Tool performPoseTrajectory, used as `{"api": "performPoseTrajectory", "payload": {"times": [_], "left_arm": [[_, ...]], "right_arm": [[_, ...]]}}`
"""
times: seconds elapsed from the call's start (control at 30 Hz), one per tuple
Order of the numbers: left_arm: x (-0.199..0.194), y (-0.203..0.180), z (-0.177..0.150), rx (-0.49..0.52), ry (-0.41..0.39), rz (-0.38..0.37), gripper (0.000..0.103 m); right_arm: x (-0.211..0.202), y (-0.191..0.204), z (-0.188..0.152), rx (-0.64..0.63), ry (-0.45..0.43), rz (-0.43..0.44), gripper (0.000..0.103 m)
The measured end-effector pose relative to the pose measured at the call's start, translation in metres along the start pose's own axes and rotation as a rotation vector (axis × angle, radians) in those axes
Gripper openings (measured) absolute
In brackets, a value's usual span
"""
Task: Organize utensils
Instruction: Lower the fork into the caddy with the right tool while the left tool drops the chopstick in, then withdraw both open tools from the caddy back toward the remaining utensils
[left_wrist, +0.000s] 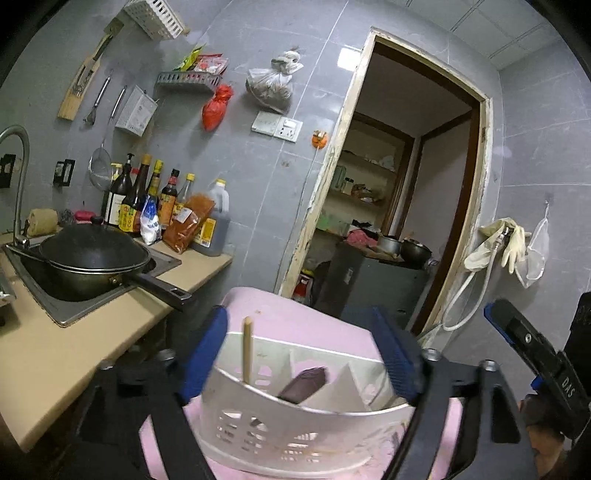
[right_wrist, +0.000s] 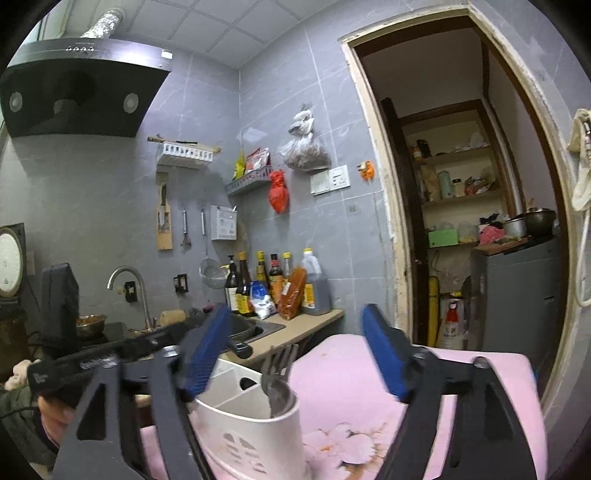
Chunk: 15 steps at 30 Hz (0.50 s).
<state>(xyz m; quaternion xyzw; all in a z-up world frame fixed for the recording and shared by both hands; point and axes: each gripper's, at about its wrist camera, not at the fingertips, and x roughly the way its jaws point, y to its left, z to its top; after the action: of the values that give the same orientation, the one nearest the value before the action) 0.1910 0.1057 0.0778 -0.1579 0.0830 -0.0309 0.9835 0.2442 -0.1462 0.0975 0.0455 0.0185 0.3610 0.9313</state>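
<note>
A pink cloth (left_wrist: 295, 325) covered the surface beside the kitchen counter (left_wrist: 55, 350). On the cloth stood a white utensil holder (left_wrist: 295, 428) with several compartments. The left gripper (left_wrist: 306, 354) hung over the holder with its jaws spread wide, holding nothing; the right gripper (right_wrist: 295, 354) did likewise. Inside the holder, forks (right_wrist: 279, 373) stood at one end, a dark spatula (left_wrist: 304, 384) leaned in the middle, and a wooden chopstick (left_wrist: 247, 350) rose upright.
</note>
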Motion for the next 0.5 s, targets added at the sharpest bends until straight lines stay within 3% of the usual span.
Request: {"api": "performPoseTrajectory", "payload": {"times": [0.07, 0.13, 0.2, 0.5], "left_arm": [[-0.004, -0.007, 0.003, 0.012, 0.004, 0.001, 0.087], [-0.010, -0.017, 0.003, 0.036, 0.001, -0.001, 0.091], [-0.014, -0.027, 0.001, 0.064, 0.001, 0.001, 0.094], [-0.020, -0.073, -0.027, 0.195, 0.063, -0.045, 0.095]], "right_arm": [[-0.012, -0.004, 0.003, -0.005, -0.006, -0.022, 0.087], [-0.022, -0.007, 0.005, -0.009, -0.008, -0.042, 0.102], [-0.034, -0.011, 0.005, -0.010, -0.015, -0.062, 0.103], [-0.075, -0.027, -0.004, -0.040, 0.022, -0.156, 0.103]]}}
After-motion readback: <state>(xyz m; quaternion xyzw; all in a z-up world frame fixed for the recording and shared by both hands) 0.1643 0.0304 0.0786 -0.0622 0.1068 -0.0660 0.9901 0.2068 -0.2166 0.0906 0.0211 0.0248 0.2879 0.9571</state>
